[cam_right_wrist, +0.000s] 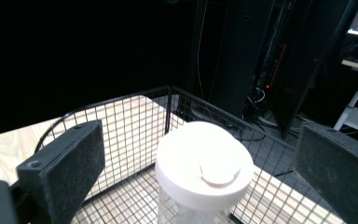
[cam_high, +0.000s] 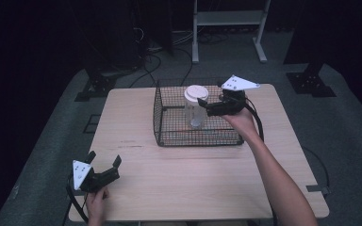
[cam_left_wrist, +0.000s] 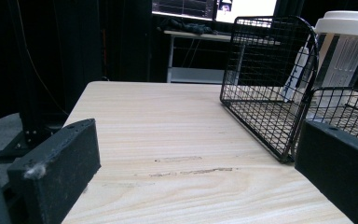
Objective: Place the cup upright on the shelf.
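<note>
The right tool (cam_high: pixel 205 104) is up by the cup (cam_high: pixel 195 107), and its jaws are spread wide with nothing in them. In the right gripper view the cup's white lid (cam_right_wrist: pixel 204 163) sits between the two black jaws, a bit lower than them, and the jaws do not touch it.

The cup stands in the basket (cam_high: pixel 162 123), near the back and about in the middle. The basket sits on the far half of the worktop (cam_high: pixel 179 179).

What could go wrong? The cup is tall and thin, so I think it can tip over with a small bump. If one jaw hits it first, the cup may lean and fall on the wire floor. If the jaws close only on the lid, the lid may pop off or the cup may slip out. The wire walls are close on the far side, so a jaw could catch on the wire and shake the basket.

The cup stands straight up. Its long line goes from the basket floor to the lid, and the lid points up. The little round tab on the lid is near its edge, on the side closer to the right tool.

The left tool (cam_high: pixel 104 165) waits low at the near left of the worktop, well apart from the basket. Its jaws are spread too, and they hold nothing
</note>
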The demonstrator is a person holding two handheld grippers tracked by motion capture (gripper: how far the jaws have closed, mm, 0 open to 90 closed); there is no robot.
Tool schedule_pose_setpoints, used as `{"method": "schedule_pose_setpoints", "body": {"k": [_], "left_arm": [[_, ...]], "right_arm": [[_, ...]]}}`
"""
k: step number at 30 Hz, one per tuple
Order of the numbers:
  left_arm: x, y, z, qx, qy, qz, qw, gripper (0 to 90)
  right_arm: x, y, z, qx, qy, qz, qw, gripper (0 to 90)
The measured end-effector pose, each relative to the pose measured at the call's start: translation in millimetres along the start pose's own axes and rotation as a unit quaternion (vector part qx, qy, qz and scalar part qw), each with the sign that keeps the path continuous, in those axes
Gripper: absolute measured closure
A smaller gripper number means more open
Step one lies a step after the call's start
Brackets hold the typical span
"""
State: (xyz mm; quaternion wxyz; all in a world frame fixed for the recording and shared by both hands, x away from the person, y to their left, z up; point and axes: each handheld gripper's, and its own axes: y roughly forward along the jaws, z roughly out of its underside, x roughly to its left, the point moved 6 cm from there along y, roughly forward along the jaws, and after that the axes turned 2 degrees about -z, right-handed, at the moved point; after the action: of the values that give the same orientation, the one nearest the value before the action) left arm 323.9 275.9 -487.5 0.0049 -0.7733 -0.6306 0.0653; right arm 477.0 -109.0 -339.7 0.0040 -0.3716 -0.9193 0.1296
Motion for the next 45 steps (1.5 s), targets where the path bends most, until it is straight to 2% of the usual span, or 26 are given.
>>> {"method": "schedule_pose_setpoints", "body": {"k": [11,24,31,34,36,45], "left_arm": [[-0.4,0.2,0.1,0.001,0.003,0.0,1.0,0.0],[-0.6,0.3,0.2,0.002,0.004,-0.001,1.0,0.0],[-0.9,0.4,0.3,0.002,0.004,0.0,1.0,0.0],[-1.0,0.4,0.3,0.002,0.004,0.0,1.0,0.0],[-1.2,0.5,0.4,0.003,0.005,0.0,1.0,0.0],[-1.7,0.4,0.6,0.003,0.008,0.001,1.0,0.0]], "right_arm": [[-1.9,-13.8,11.6,0.009,0.001,0.009,0.9999,1.4],[3.7,-33.0,29.9,0.012,0.005,0.003,0.9999,1.4],[0.3,-41.3,37.2,0.005,0.013,0.011,0.9998,1.4],[-0.5,-44.3,39.8,0.006,0.007,0.017,0.9998,1.4],[-0.3,-46.9,41.4,0.004,0.014,0.014,0.9998,1.4],[2.2,-58.4,51.6,0.007,0.016,0.01,0.9998,1.4]]}}
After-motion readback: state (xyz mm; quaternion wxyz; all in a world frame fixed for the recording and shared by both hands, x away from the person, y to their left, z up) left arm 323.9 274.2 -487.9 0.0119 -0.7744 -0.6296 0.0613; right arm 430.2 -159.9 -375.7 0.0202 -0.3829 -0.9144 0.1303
